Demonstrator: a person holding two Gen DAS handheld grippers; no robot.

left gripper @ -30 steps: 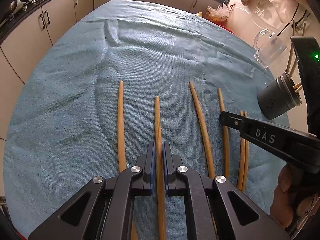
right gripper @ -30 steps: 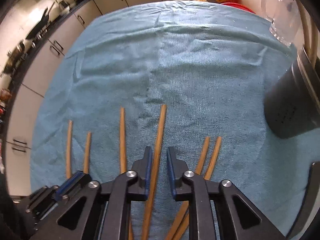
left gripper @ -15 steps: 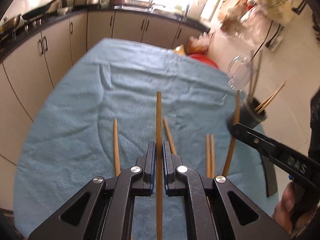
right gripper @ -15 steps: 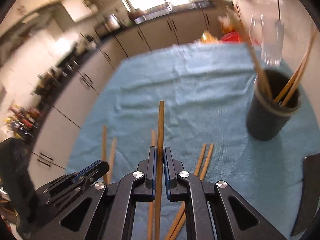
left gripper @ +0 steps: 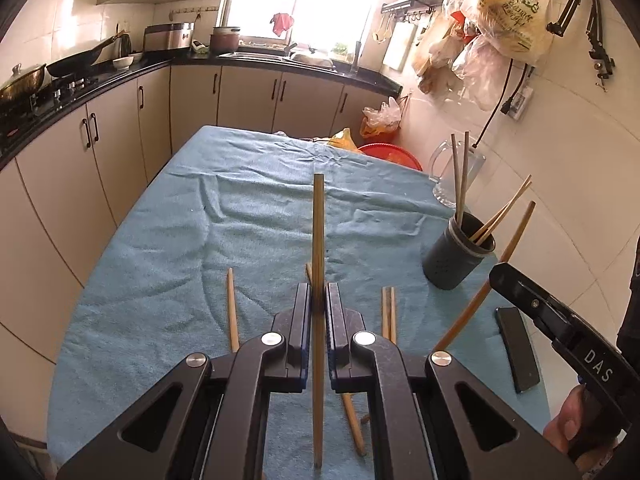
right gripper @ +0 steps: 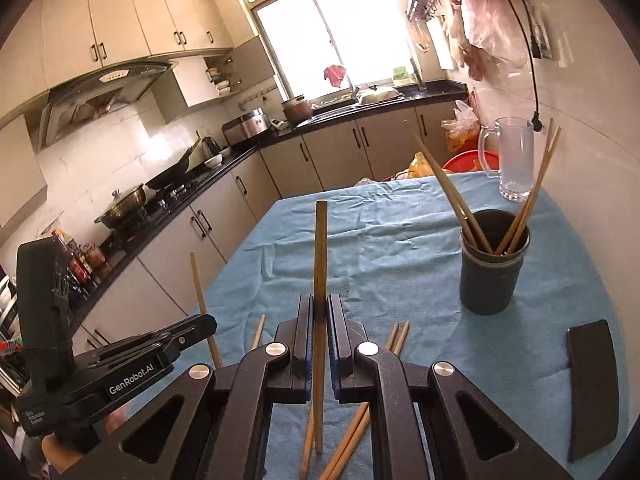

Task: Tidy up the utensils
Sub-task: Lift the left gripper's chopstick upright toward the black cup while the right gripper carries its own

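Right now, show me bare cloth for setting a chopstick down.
Free: the wide cloth beyond the loose chopsticks, left of the holder. Crowded: the near edge with chopsticks and the phone.

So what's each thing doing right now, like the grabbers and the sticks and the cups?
Left gripper: shut on a chopstick, lifted off the cloth.
Right gripper: shut on another chopstick, lifted too.
Dark holder: upright on the blue cloth, four chopsticks standing in it.
Loose chopsticks: lying flat on the cloth.
Glass mug: upright, empty.
Phone: lying flat, screen dark.
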